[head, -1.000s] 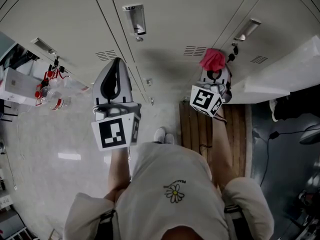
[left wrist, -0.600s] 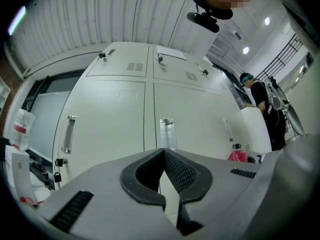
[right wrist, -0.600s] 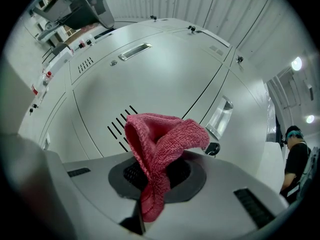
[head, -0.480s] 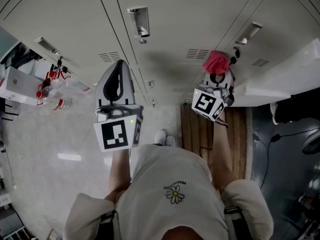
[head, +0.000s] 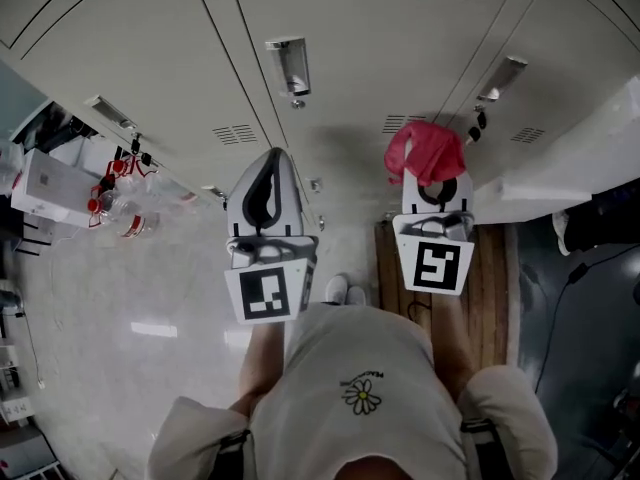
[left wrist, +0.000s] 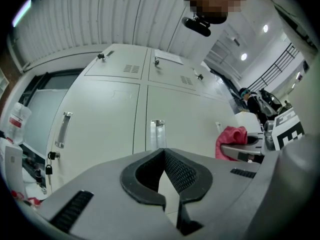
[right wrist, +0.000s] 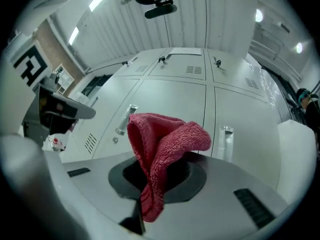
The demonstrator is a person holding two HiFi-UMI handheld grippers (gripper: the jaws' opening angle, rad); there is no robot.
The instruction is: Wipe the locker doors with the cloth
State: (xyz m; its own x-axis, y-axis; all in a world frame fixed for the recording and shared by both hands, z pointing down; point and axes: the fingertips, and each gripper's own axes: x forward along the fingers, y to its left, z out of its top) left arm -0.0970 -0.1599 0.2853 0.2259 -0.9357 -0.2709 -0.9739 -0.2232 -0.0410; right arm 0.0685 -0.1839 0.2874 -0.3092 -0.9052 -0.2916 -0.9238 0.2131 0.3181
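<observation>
I'm facing a bank of pale grey locker doors [head: 380,38] that fills the top of the head view. Below them lies a glossy light floor [head: 120,298], with a slatted wooden platform [head: 495,278] at its right side. The person's light shirt [head: 360,388] takes up the bottom of the head view, and the toes of light shoes [head: 345,290] peek out just ahead of it.

My left gripper [head: 270,158] is held up in front of the lockers. In the left gripper view its jaws meet at the tips [left wrist: 163,154] with nothing between them, only the hollow behind them showing the door beyond. A recessed metal handle [left wrist: 157,134] sits straight ahead of it.

My right gripper [head: 432,173] is raised beside the left one, a little apart, its marker cube [head: 438,263] turned toward the head camera. Its jaws are clamped on the red cloth [head: 425,151]. In the right gripper view the cloth [right wrist: 162,144] stands bunched and folded above the jaws, with one tail hanging down through the slot between them. It sits in front of a locker door, between two handles [right wrist: 125,119] [right wrist: 225,141]; I can't tell whether it touches the metal.

Smaller details: vent slots [head: 235,133] low on a door, and clear bottles with red caps [head: 120,203] clustered at the left beside the lockers.
</observation>
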